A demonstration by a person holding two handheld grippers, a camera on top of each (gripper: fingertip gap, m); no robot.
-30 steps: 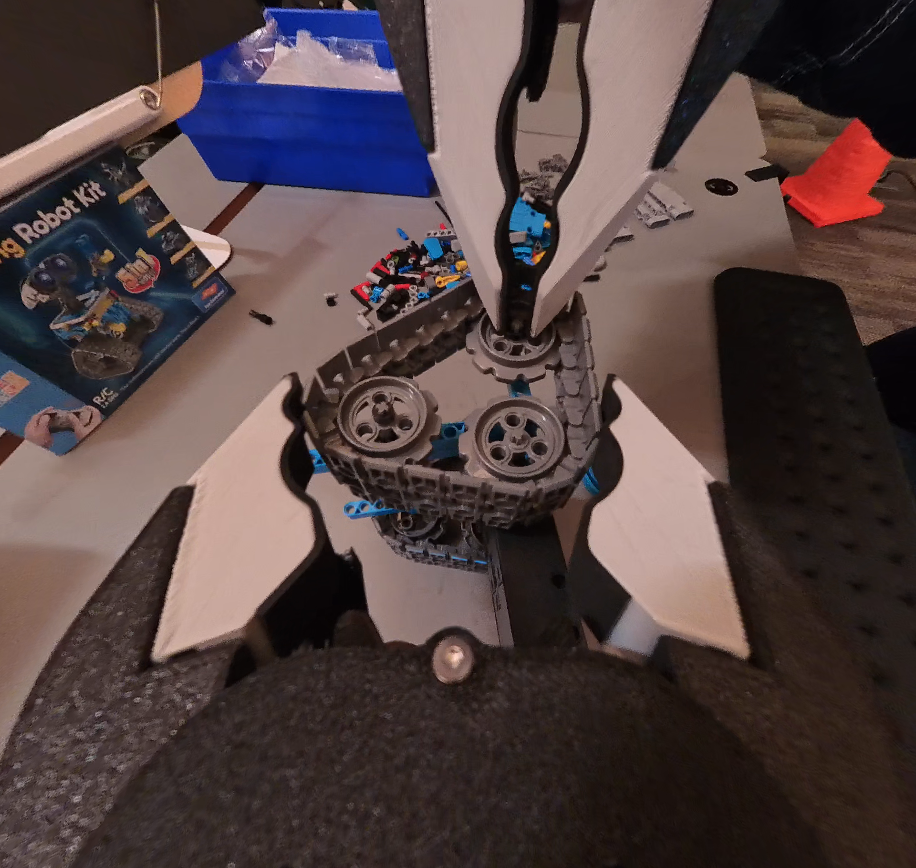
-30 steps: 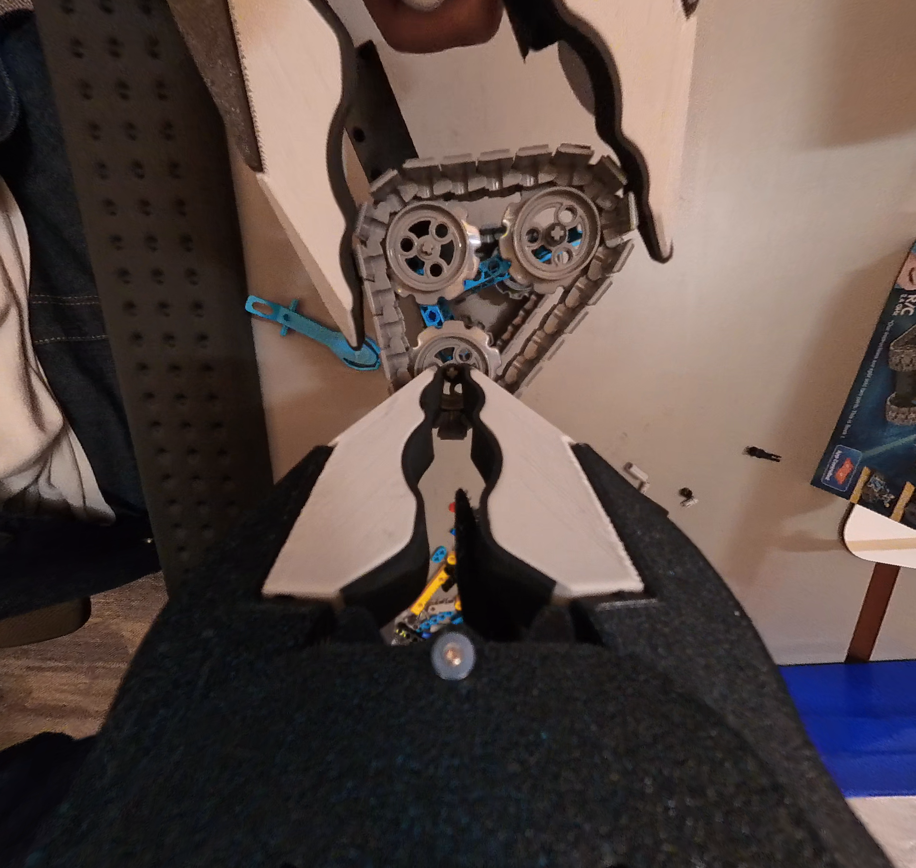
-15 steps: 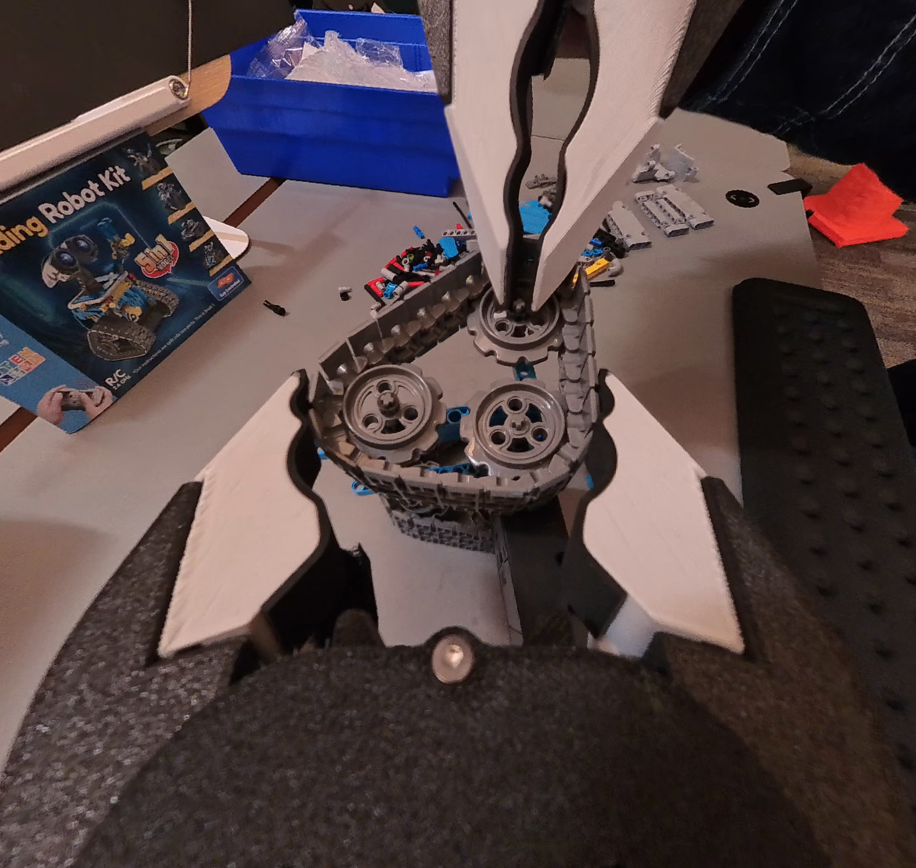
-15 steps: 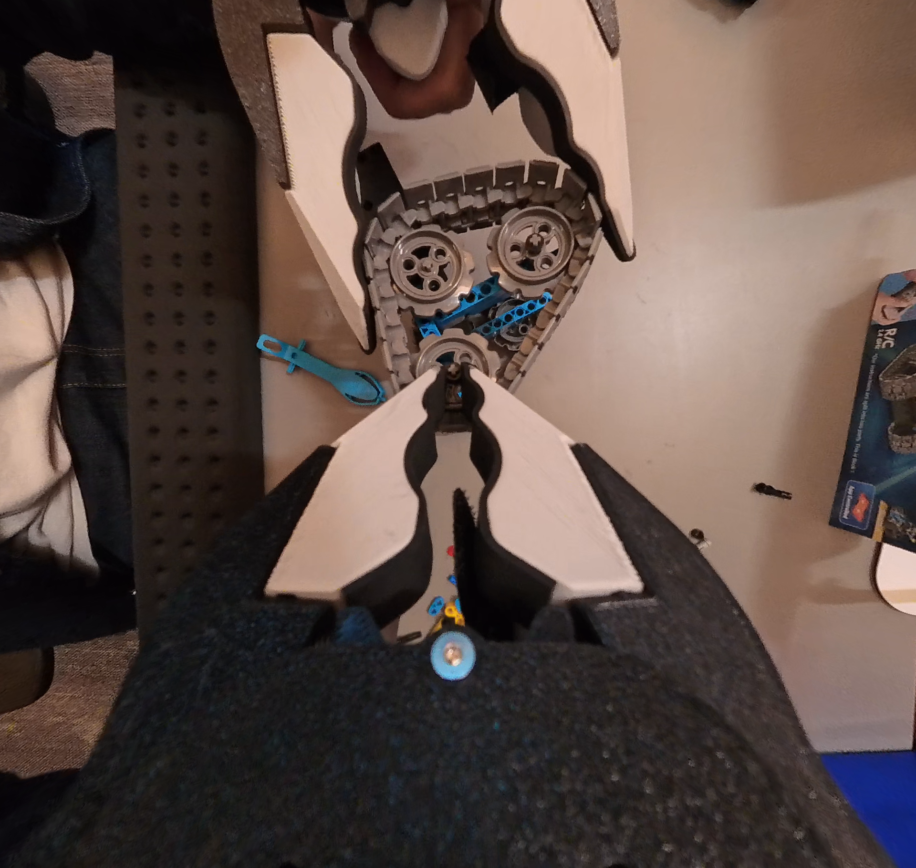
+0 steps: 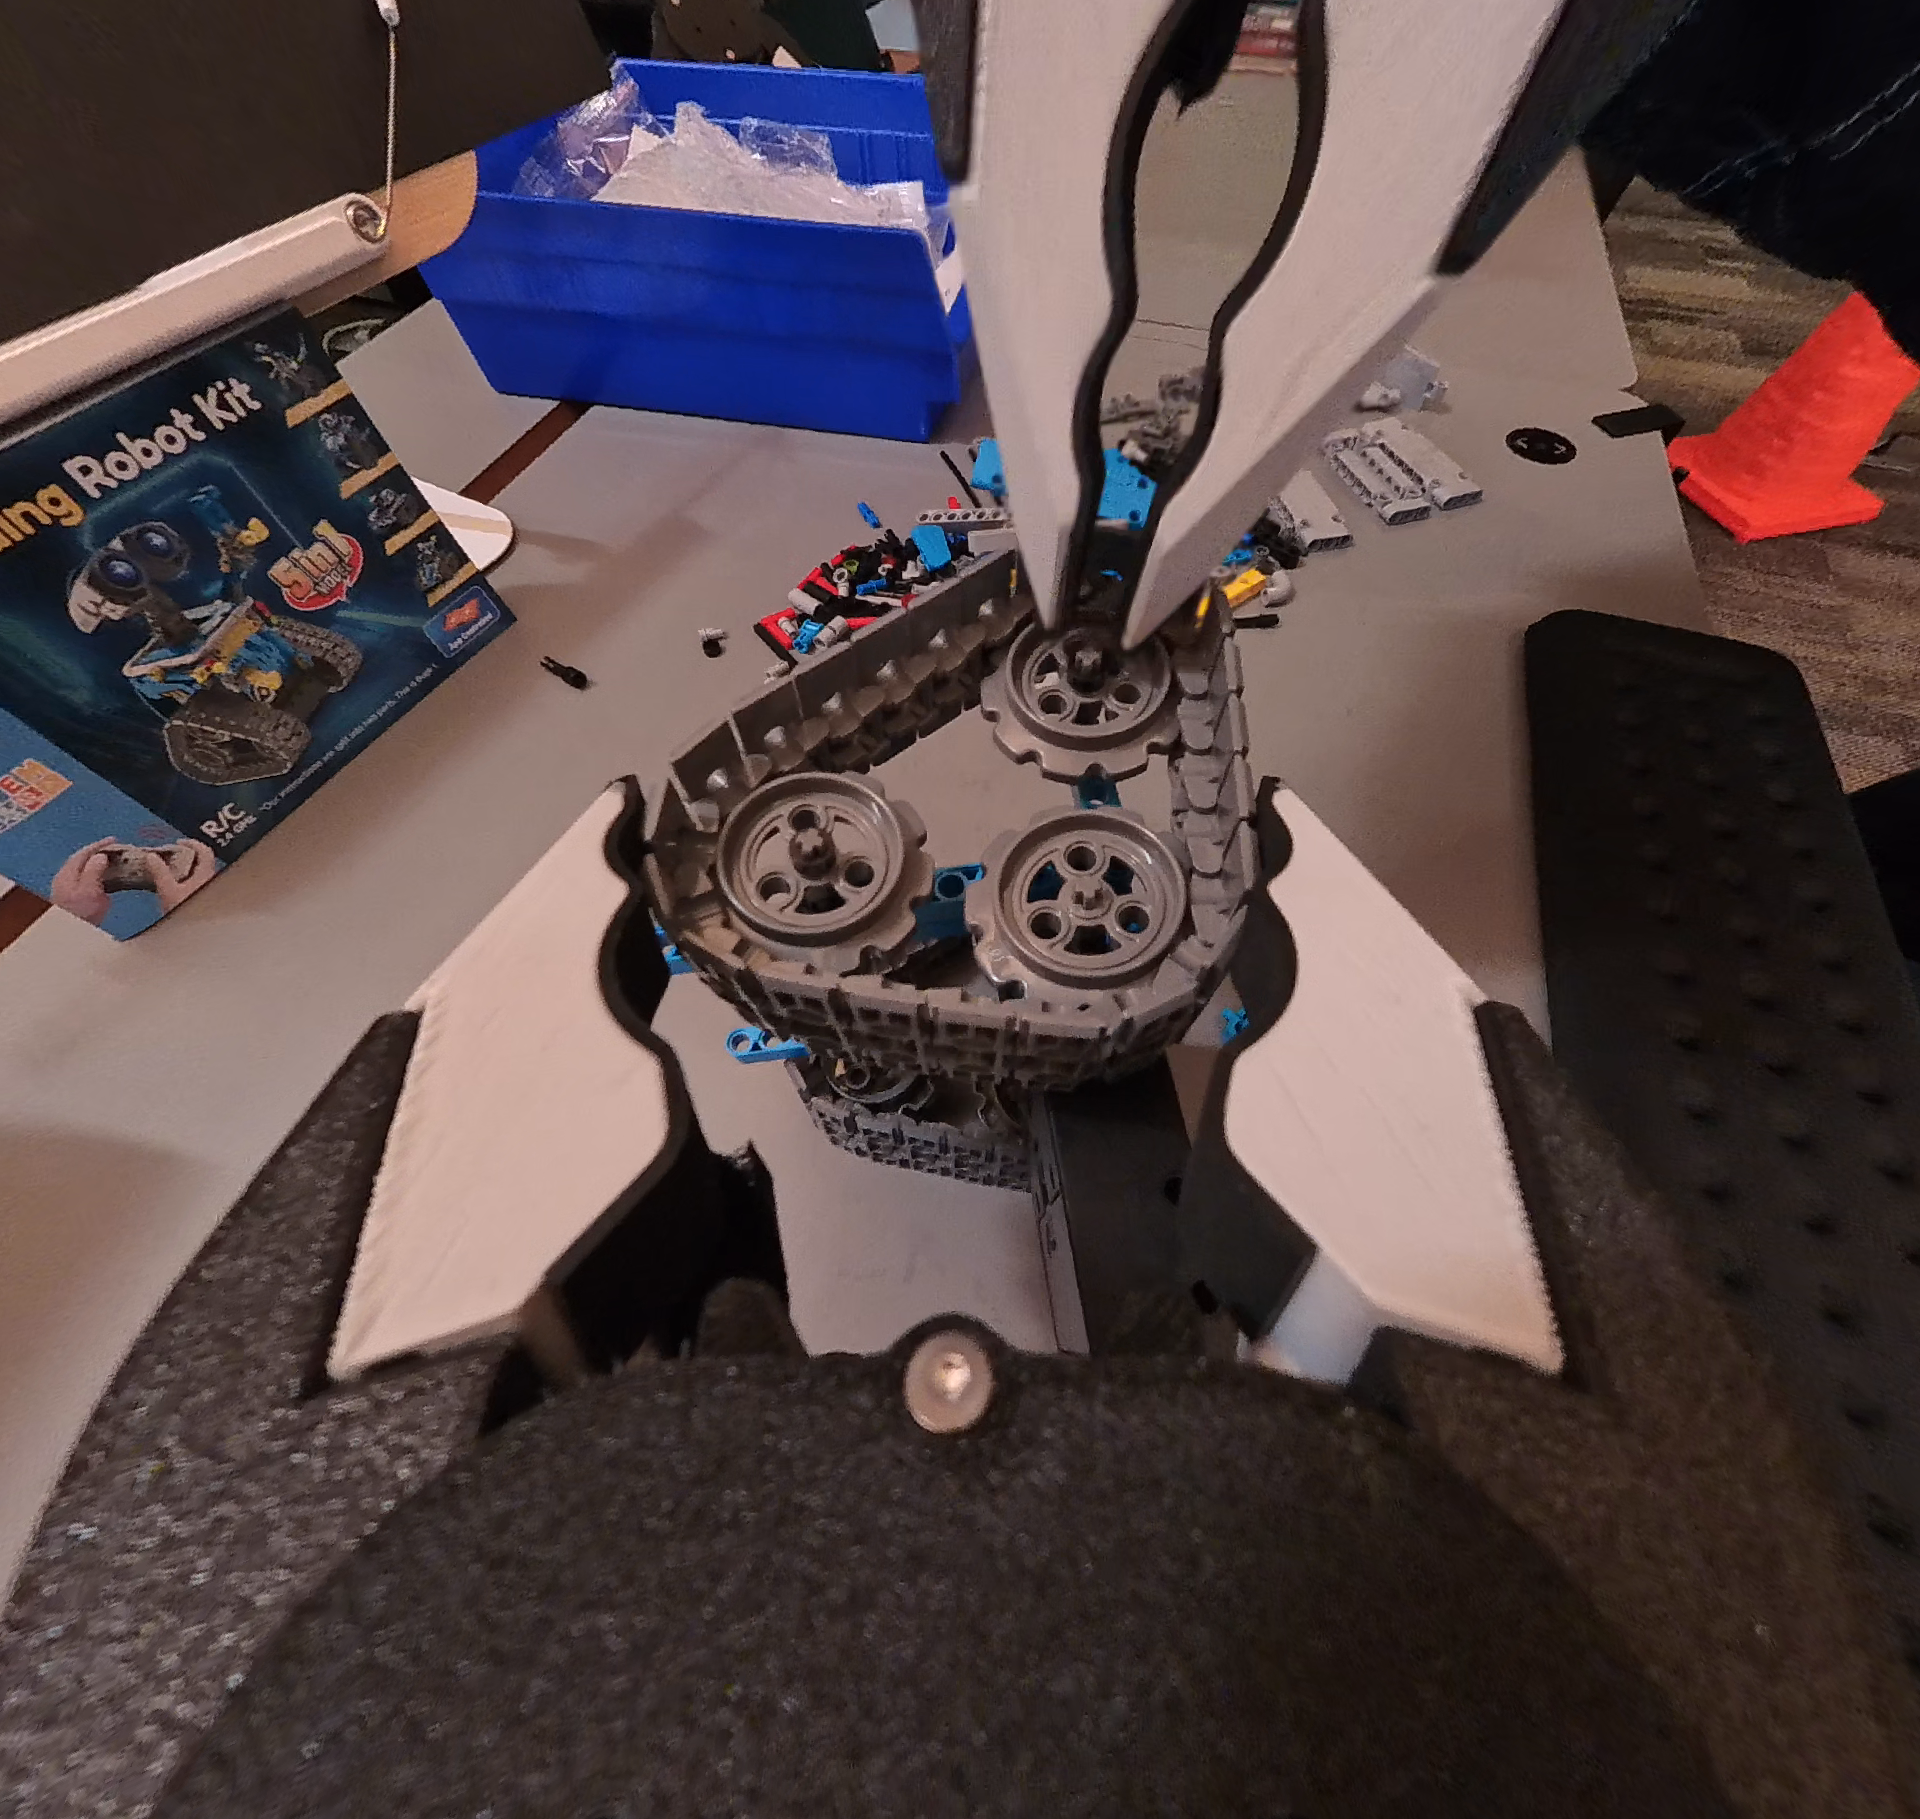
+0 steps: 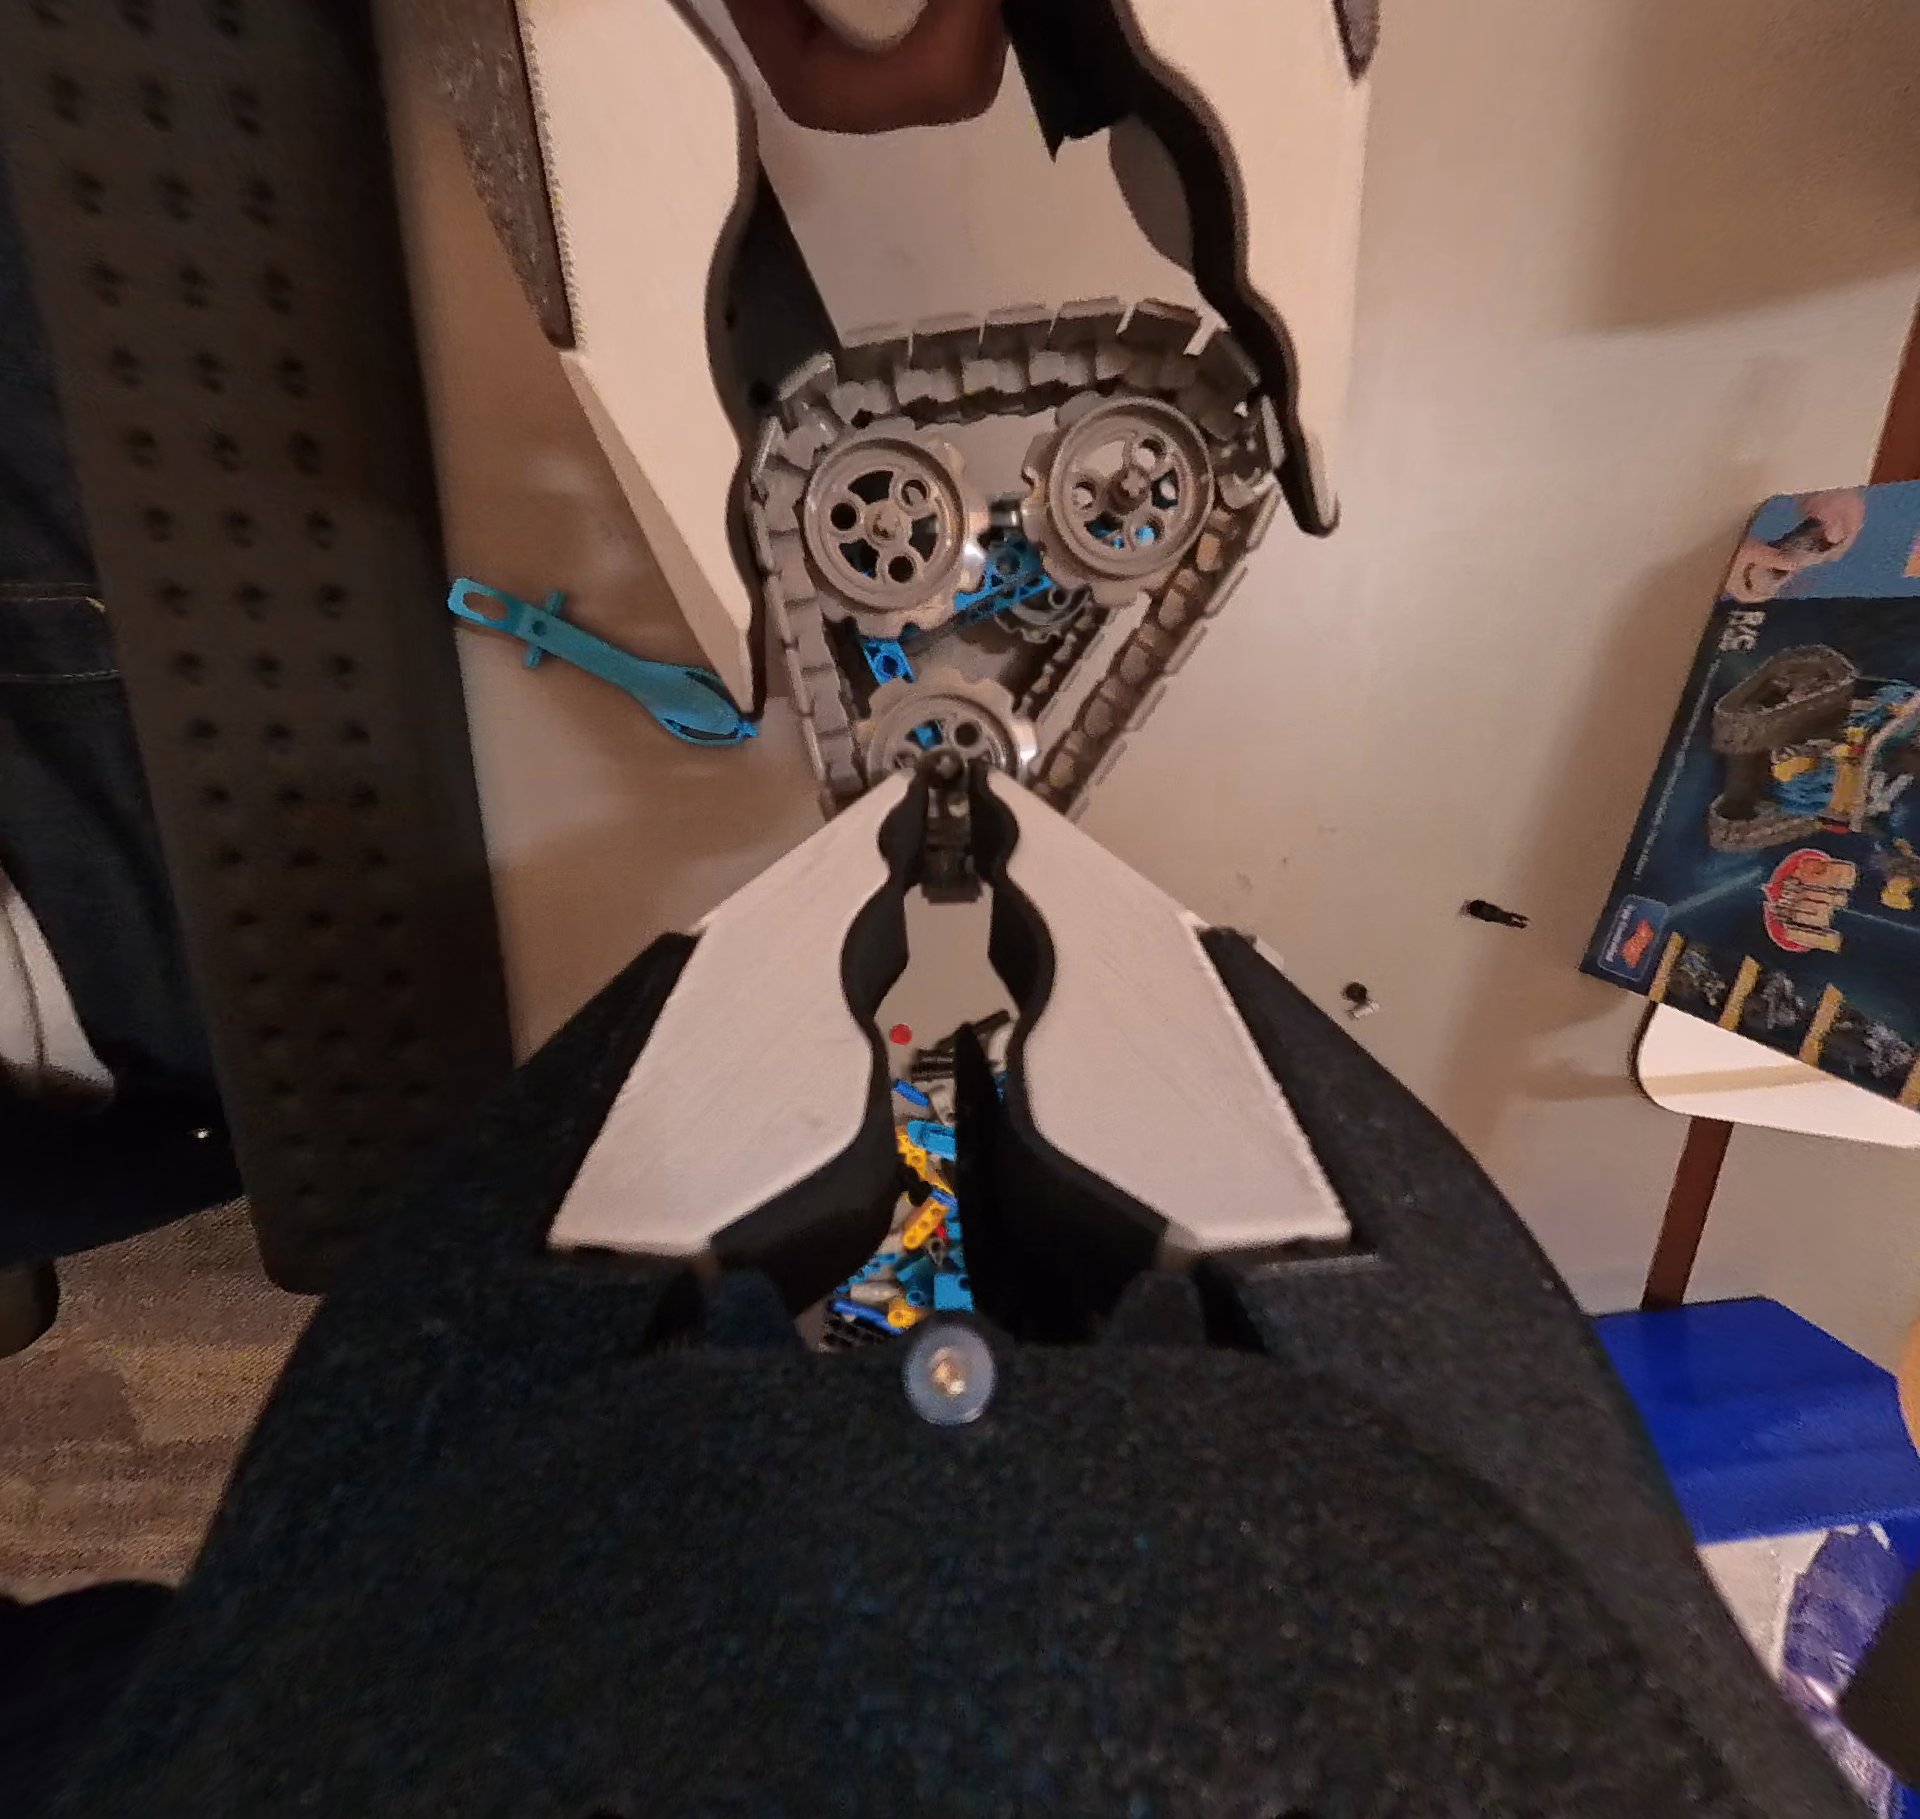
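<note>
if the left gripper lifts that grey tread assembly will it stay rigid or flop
The tread assembly would probably hold its shape: three wheels keep the belt in a triangle. The belt is made of linked segments, so it may sag or slip off. It looks like light plastic, and the pin the right gripper pinches could pull loose.

Left tool [image 5: 940, 896] spread wide, fingers level. Right tool [image 6: 943, 782] nearly closed, tips pinched, pointing toward the left one.

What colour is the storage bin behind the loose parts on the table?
Blue: the storage bin shows best in the left wrist view.
</note>
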